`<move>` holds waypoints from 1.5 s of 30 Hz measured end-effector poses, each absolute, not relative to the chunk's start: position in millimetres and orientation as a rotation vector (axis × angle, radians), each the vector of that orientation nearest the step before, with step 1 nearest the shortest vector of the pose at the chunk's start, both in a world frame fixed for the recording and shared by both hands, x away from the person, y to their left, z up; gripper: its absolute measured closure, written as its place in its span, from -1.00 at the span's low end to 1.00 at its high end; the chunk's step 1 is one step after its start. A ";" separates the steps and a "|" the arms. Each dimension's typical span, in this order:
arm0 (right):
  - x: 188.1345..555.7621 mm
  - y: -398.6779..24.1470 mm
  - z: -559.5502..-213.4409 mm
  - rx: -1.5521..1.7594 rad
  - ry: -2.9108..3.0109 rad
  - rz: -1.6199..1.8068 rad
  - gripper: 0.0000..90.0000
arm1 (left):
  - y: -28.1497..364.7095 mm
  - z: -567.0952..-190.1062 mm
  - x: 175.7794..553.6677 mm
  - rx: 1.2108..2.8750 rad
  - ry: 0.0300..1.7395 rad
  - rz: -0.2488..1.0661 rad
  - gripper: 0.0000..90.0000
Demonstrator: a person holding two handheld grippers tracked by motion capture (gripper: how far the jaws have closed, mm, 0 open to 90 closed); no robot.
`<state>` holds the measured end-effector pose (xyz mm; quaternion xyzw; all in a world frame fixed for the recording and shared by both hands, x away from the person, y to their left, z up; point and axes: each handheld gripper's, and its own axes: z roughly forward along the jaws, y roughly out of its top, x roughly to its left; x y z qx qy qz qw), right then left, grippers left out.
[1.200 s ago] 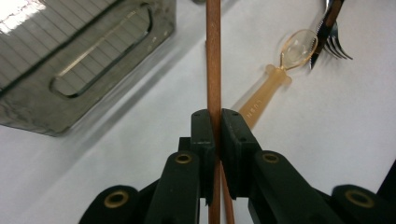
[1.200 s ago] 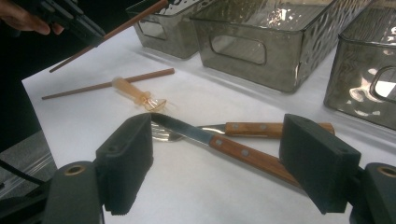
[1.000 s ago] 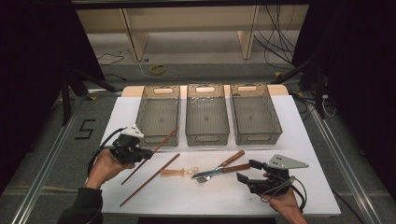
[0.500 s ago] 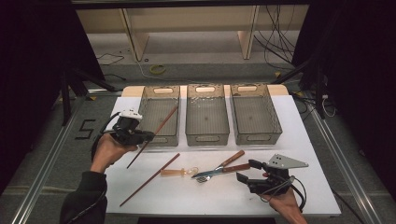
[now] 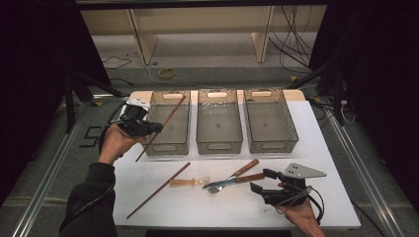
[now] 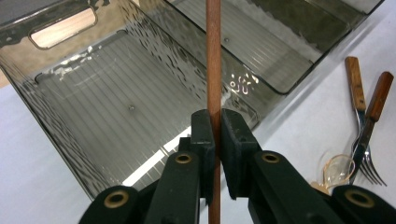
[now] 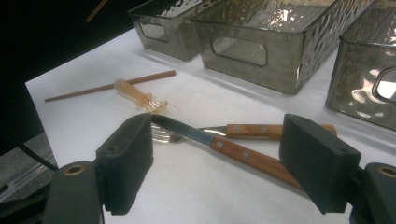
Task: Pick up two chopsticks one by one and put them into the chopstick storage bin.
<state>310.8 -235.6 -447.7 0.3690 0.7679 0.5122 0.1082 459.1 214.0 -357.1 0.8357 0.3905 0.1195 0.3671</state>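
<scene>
Spanning the frame's centre, the white worktop [image 5: 326,148] carries three bins; over the left bin [image 5: 168,123] the left tool [image 5: 148,127] pinches a chopstick [image 5: 163,123], seemingly for dropping in. Lower right, the right tool [image 5: 264,181] waits spread near the knife [image 5: 232,181].

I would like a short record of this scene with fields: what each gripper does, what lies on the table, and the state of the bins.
left gripper: shut on a chopstick, held tilted above the left bin
right gripper: open, low over the table beside the knife and fork handles, holding nothing
loose on table: second chopstick, clear plastic spoon, knife, fork
knife and fork: wooden handles, lying crossed
bins: three clear bins in a row; left, middle bin and right bin all look empty
</scene>
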 end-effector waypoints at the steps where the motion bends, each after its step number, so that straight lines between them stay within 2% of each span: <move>1: 310.8 -235.6 -447.8 1.087 2.260 1.506 -0.41 | 212.8 -354.6 464.7 2.150 1.005 0.318 0.86; 16: 311.1 -235.4 -448.4 1.081 2.267 1.512 -0.41 | 205.5 -339.9 505.6 2.106 1.031 0.399 0.86; 25: 311.5 -235.8 -448.8 1.080 2.270 1.521 -0.41 | 210.2 -352.5 533.9 2.070 1.088 0.402 0.86; 45: 311.8 -236.3 -449.2 1.082 2.269 1.520 -0.41 | 217.8 -384.6 537.4 2.045 1.141 0.395 0.86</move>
